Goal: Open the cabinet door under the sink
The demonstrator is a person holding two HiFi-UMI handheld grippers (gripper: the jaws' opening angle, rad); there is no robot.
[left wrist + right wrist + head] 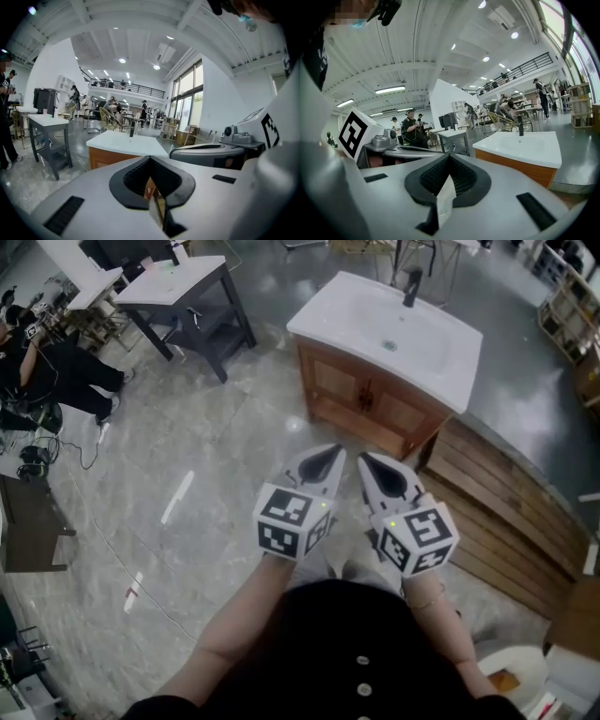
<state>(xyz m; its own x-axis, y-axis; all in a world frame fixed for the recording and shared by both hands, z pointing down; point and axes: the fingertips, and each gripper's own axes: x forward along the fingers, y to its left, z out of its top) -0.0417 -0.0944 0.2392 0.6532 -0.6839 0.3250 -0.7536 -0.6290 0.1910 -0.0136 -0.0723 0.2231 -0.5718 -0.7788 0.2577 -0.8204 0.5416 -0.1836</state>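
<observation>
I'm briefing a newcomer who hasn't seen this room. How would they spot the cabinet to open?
On the grey floor stands a white washbasin with a dark tap. The cabinet is the orange-brown wooden box directly beneath it, with two panelled doors; the dark grey table nearby has open shelves instead.

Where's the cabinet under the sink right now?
In the head view the wooden cabinet stands upper centre under the white sink, beyond the left gripper and right gripper, a dark table to its left, wooden planks to its right.
</observation>
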